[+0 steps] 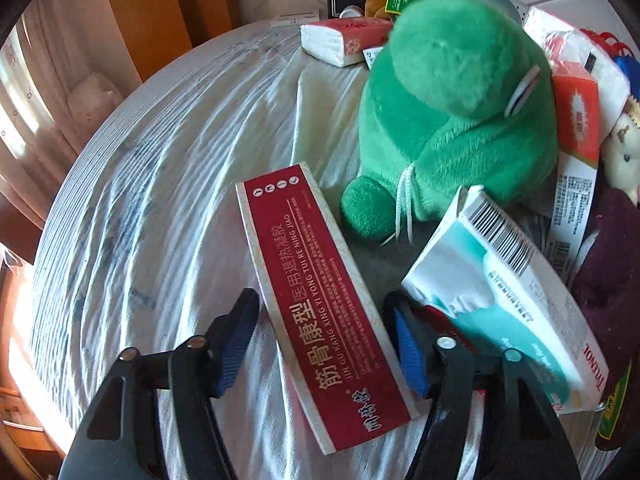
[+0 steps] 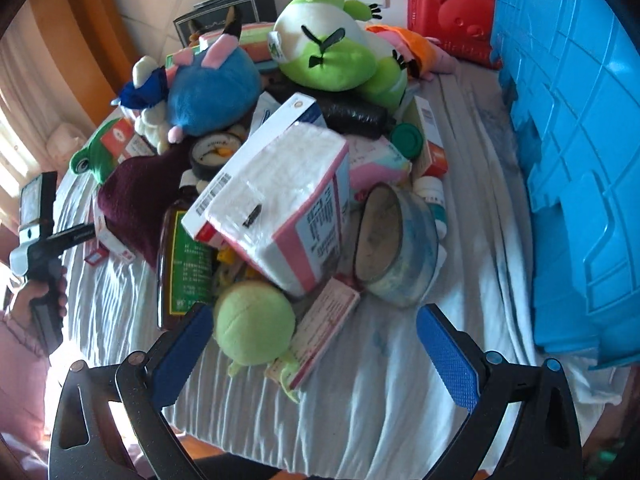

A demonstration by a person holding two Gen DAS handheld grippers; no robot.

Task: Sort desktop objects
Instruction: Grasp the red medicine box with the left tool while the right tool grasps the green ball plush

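Left hand pose: the left gripper (image 1: 320, 344) is pointed steeply down at the white cloth (image 1: 160, 200); in the right wrist view the hand (image 2: 36, 300) is seen at the far left, wrapped round the black handle, with a pink sleeve (image 2: 20, 360) below it.
Left gripper state: the blue pads (image 1: 234, 354) are set on either side of the near end of a long red box (image 1: 320, 304). A narrow gap shows at the left pad, and contact at the right pad cannot be told, so the box is bracketed but not seen clamped.
Red box: it is laid flat on the cloth, angled from near right to far left, with gold lettering along its length.
Beside the red box: a green plush toy (image 1: 452, 120) is set just beyond its far end; a white and teal box with a barcode (image 1: 500, 292) is tilted up at its right.
Right hand pose: the right gripper (image 2: 316, 344) is also aimed steeply down, at the near edge of the pile.
Right gripper state: released, with the jaws spread wide and nothing pressed by the pads (image 2: 448, 360).
Between the right jaws: a pale green ball-shaped plush (image 2: 254, 324) is seen close to the left pad, with a small pink and white box (image 2: 320, 332) just right of it.
Farther out: a wrapped tissue pack (image 2: 280, 204), a round tin (image 2: 396, 240) on its side, and a blue plush (image 2: 212, 84) and a lime green plush (image 2: 336, 56) are heaped behind.
Right edge: a blue plastic crate (image 2: 568, 140) is stood on the cloth, well apart from the pile.
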